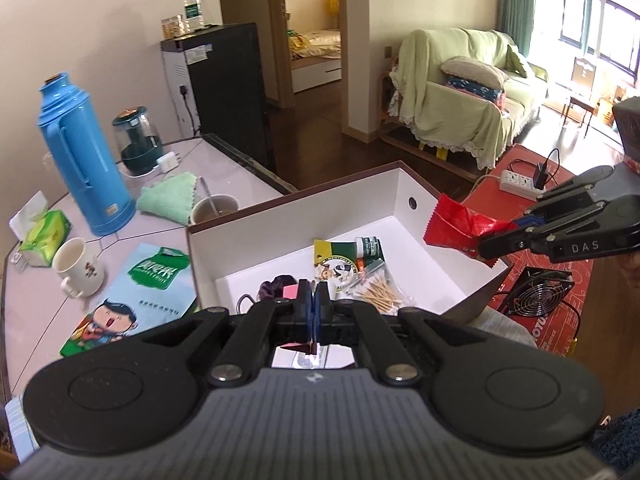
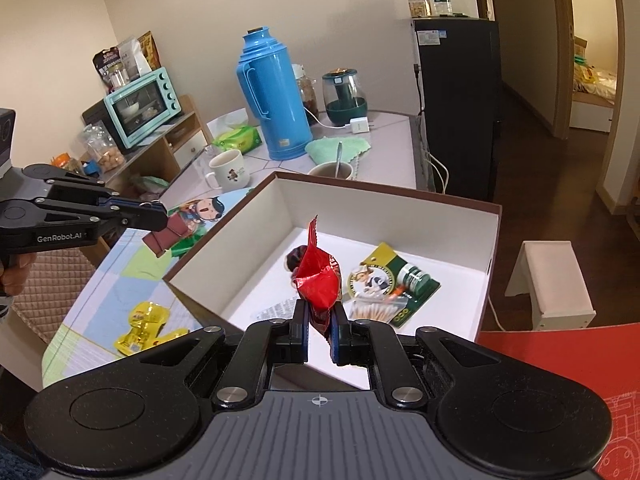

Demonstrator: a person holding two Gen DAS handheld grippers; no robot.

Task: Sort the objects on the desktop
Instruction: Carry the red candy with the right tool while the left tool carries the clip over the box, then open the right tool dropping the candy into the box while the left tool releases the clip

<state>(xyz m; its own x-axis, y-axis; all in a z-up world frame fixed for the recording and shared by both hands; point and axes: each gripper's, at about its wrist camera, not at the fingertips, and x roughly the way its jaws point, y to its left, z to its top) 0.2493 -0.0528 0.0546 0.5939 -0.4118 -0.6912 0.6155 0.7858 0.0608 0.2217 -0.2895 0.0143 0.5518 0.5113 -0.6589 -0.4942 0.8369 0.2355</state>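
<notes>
Clamped between my right gripper (image 2: 319,322) jaws is a crumpled red foil wrapper (image 2: 318,280), glossy and creased, with a serrated upper edge; I hold it above the open white box (image 2: 436,216), over the box's near side. My left gripper (image 1: 313,304) has its jaws pinched on a small brown wallet-like piece (image 2: 168,236), seen from the right wrist view hanging beside the box's left wall, above the cartoon-printed bag (image 2: 200,210). Inside the box lie a green-and-yellow carded bottle pack (image 2: 394,276), a bag of cotton swabs (image 1: 386,292) and a dark purple scrunchie (image 1: 276,284). Gold foil packets (image 2: 146,326) lie on the desk near its front edge, left of the box. Toward the desk's far edge stands a blue thermos (image 2: 274,92).
</notes>
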